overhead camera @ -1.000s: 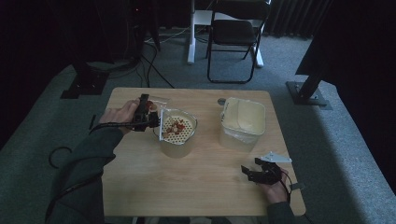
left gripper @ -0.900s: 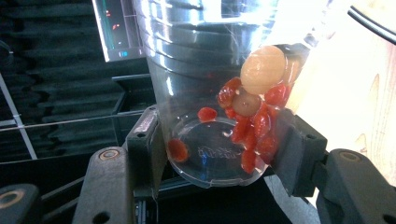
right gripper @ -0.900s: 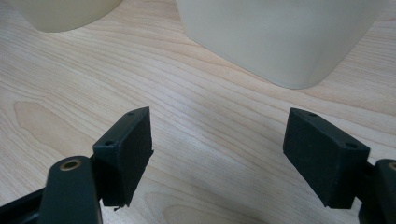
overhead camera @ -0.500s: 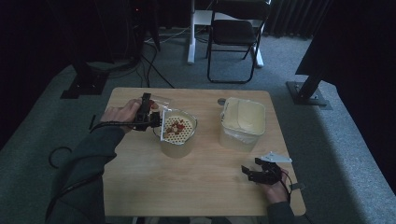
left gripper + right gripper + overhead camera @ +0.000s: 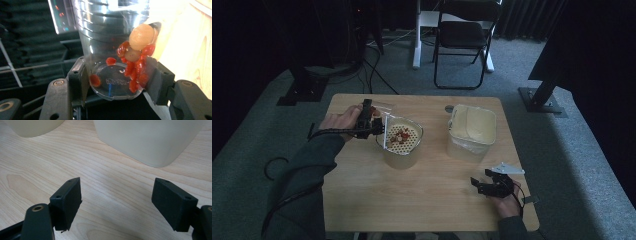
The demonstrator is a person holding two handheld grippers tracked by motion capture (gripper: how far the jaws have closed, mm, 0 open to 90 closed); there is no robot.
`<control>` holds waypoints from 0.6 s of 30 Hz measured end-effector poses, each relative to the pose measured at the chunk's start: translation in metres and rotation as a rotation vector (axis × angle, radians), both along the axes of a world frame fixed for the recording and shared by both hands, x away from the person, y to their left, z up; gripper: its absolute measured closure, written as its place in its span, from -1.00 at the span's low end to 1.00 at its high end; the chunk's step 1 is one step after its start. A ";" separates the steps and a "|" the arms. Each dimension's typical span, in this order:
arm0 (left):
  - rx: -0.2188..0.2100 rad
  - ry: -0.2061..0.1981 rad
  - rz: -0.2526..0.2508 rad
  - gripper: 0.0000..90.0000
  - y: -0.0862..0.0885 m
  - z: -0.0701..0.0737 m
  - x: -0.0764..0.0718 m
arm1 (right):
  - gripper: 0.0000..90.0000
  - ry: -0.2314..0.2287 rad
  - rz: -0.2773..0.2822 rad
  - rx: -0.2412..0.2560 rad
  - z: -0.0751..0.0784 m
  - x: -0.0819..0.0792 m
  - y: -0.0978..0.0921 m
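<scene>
Left tongs [image 5: 116, 80] clamped on the base of a clear plastic cup [image 5: 110, 37], tipped over the perforated strainer bowl [image 5: 401, 140] just beyond their tips. Red and pale food pieces [image 5: 135, 57] cling inside the cup. Right tongs [image 5: 116, 202] gape wide, empty, low over the counter [image 5: 112, 180], a cream tub [image 5: 150, 140] ahead.

High view: above my side, facing forward and down on the table [image 5: 412, 200]. My gripper views sit close along jaws; right shares that tabletop.
</scene>
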State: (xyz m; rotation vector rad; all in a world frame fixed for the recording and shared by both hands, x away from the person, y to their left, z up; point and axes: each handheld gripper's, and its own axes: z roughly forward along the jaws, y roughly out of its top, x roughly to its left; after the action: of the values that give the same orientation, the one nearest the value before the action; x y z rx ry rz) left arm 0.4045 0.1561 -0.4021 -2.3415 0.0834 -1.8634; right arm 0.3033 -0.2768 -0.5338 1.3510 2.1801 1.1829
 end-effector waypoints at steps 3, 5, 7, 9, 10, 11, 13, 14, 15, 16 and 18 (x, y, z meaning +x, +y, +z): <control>-0.002 -0.006 -0.015 -0.03 -0.001 0.000 -0.004 | -0.48 -0.002 0.000 0.000 0.000 0.000 -0.001; -0.006 -0.010 -0.015 -0.03 0.000 0.000 -0.003 | -0.48 0.002 -0.004 0.002 -0.001 0.001 -0.001; -0.015 -0.016 -0.008 -0.04 -0.001 0.002 -0.002 | -0.48 0.000 0.000 -0.002 -0.001 0.001 0.000; -0.003 -0.021 -0.018 -0.03 -0.002 0.002 -0.003 | -0.48 -0.001 0.001 -0.003 0.000 0.000 0.000; 0.001 -0.027 -0.020 -0.03 -0.003 0.002 -0.003 | -0.48 0.000 -0.001 -0.002 0.000 0.000 0.000; -0.003 -0.025 -0.017 -0.03 -0.003 0.003 -0.002 | -0.48 -0.001 -0.001 -0.002 0.000 0.000 0.000; -0.023 -0.024 -0.017 -0.04 -0.004 0.005 -0.002 | -0.48 0.000 -0.003 -0.001 0.000 0.000 0.000; -0.026 -0.006 -0.029 -0.04 -0.005 0.006 -0.003 | -0.48 -0.001 -0.002 -0.002 0.000 0.000 -0.001; -0.035 -0.011 -0.022 -0.04 -0.006 0.007 -0.003 | -0.48 -0.002 -0.002 -0.001 0.000 0.000 -0.001; -0.049 -0.014 -0.023 -0.03 -0.005 0.008 -0.002 | -0.48 -0.001 -0.002 -0.001 0.000 0.000 -0.001; -0.032 -0.022 -0.025 -0.03 -0.006 0.008 -0.002 | -0.48 -0.002 -0.002 0.001 0.000 0.000 -0.001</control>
State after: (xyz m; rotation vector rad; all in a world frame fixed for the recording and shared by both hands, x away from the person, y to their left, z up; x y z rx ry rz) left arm 0.4023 0.1498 -0.3944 -2.3508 0.0814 -1.9158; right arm 0.3034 -0.2775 -0.5338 1.3511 2.1769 1.1839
